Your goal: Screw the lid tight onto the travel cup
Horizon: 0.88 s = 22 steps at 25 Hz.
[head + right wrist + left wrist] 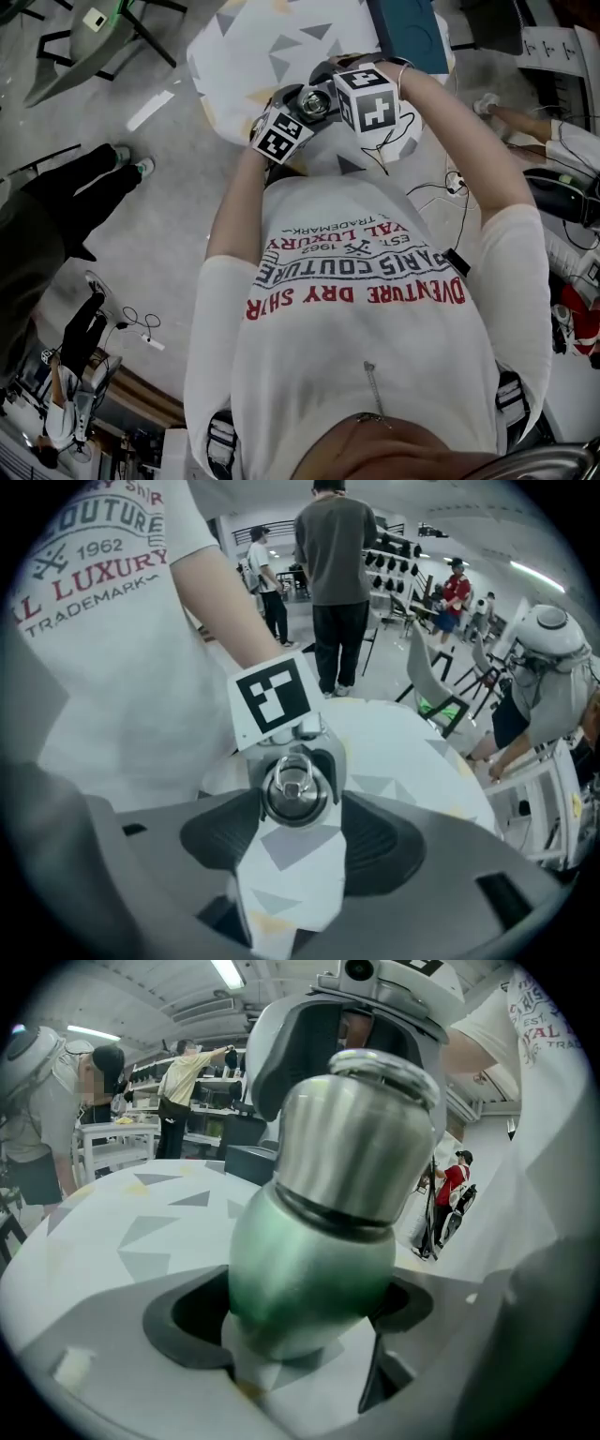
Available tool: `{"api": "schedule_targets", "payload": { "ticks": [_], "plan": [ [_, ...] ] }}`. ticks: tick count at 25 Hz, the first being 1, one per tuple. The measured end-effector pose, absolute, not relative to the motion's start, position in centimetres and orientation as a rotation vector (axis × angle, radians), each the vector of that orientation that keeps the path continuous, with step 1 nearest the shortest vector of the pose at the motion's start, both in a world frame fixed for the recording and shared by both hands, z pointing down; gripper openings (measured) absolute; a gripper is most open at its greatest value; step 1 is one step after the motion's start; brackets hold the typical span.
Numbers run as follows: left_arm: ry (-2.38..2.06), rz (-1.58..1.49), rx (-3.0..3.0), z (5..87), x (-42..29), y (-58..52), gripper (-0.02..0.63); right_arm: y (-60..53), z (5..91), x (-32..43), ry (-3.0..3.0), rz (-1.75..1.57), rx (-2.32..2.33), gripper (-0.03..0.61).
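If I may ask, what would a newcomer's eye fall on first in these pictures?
The green travel cup with its shiny steel lid fills the left gripper view, clamped in the left gripper above the white, triangle-patterned table. The right gripper hovers open straight over the lid.

Bright, even light came from ceiling strip lights at the top of the left gripper view. Shadows were soft and faint throughout. The steel lid carried pale bands of glare, and the green cup below it sat close to the lens and was blurred. Both gripper views bent strongly outward and fell off into dark, vignetted corners. The head view looked washed-out, with its lower edge smeared.
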State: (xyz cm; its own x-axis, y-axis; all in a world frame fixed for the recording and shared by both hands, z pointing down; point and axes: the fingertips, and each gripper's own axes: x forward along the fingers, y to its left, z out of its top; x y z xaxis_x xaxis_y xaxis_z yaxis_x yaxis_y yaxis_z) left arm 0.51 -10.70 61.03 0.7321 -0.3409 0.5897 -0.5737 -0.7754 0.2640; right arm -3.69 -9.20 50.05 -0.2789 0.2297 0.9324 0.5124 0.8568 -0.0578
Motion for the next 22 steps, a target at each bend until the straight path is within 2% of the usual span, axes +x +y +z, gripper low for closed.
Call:
{"api": "schedule_targets", "payload": {
  "ticks": [5,10,22],
  "plan": [
    [-0.696,0.734,2.511,60.9,0.6,-10.9,0.431,-8.6,50.5,-3.6,-1.864,-0.321,-0.628,0.238],
    [-0.696,0.739,2.503,61.4,0.4,-10.8,0.431,-8.8,50.5,-3.9,-1.902,-0.240,-0.554,0.236],
    [-0.662,0.747,2.495,61.6,0.1,-10.5,0.433,-9.7,50.9,-4.3,-2.028,0.071,0.072,0.236]
  ]
}}
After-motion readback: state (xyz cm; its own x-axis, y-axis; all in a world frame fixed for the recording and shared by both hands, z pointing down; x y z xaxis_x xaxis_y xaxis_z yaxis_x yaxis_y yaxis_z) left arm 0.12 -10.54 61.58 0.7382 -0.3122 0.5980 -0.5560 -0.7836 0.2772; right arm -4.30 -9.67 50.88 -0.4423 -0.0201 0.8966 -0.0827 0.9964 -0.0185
